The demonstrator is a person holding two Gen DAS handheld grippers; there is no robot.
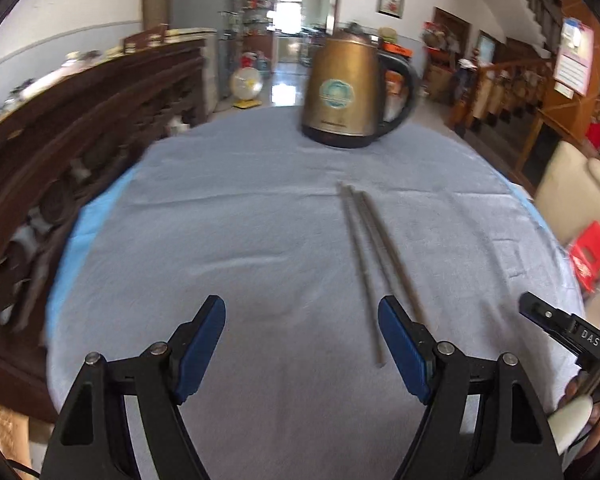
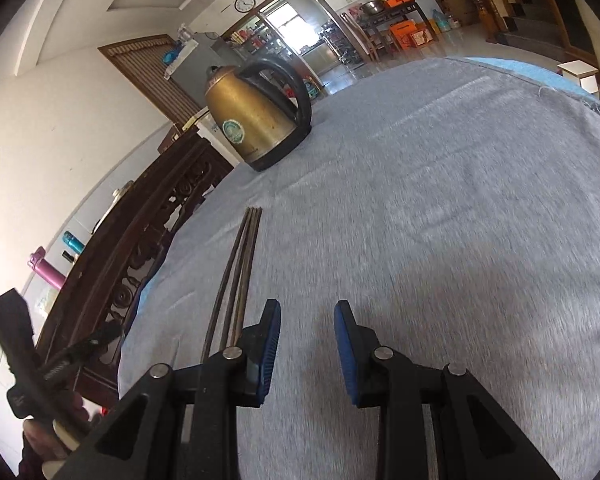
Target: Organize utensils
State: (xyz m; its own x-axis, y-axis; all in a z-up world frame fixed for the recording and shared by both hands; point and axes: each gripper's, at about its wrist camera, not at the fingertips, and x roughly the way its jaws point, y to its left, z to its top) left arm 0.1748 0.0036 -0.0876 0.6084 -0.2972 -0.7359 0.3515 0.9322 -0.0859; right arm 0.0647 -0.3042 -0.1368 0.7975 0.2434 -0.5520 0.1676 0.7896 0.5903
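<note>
Several dark metal chopsticks (image 1: pixel 367 256) lie side by side on the grey tablecloth (image 1: pixel 236 240), their far tips close together. My left gripper (image 1: pixel 302 312) is open and empty just above the cloth; the chopsticks' near ends lie beside its right finger (image 1: pixel 400 344). In the right wrist view the chopsticks (image 2: pixel 240 276) run past the left finger (image 2: pixel 270 340) of my right gripper (image 2: pixel 307 312), which is open and empty. The right gripper's body also shows in the left wrist view (image 1: pixel 560 328) at the right edge.
A brass-coloured electric kettle (image 1: pixel 346 92) with a black handle stands at the table's far side; it also shows in the right wrist view (image 2: pixel 256 116). A carved dark wooden cabinet (image 1: pixel 80 140) runs along the table's left. A red stool (image 1: pixel 590 252) sits right of the table.
</note>
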